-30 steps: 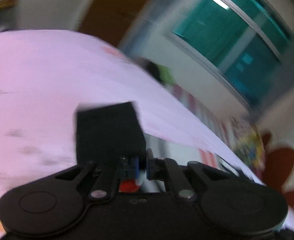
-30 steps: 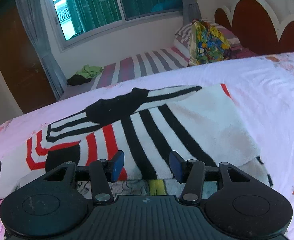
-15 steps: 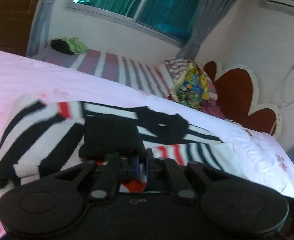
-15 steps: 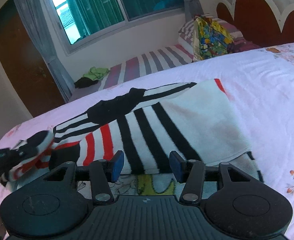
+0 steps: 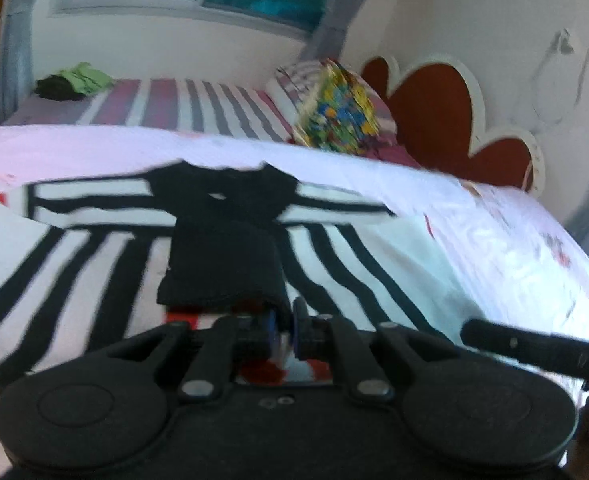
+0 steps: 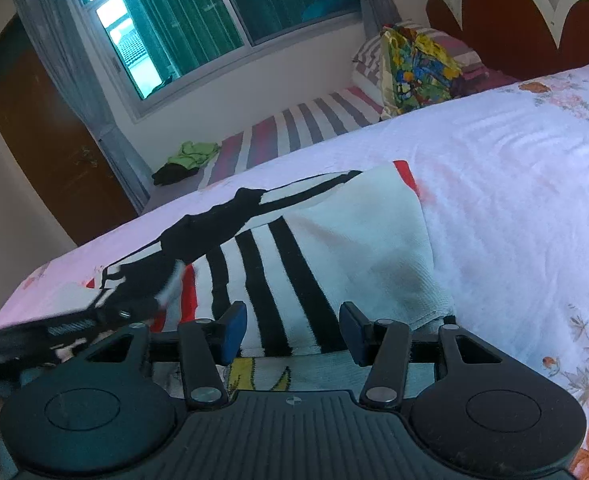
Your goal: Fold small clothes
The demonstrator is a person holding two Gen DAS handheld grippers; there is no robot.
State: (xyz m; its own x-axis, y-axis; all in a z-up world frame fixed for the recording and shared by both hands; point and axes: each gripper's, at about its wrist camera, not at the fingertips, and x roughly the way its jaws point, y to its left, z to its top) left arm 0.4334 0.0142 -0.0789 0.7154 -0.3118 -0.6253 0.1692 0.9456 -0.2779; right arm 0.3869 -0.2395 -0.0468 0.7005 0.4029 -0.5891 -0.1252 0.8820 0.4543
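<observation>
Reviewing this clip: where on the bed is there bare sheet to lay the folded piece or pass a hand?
Bare sheet lies right of the striped black, white and red knit sweater, across the pink floral bedsheet toward the brown scalloped headboard. A narrower strip runs behind the sweater. The near left is crowded: the left gripper is clamped on the sweater's black cuff, beside the open right gripper.
</observation>
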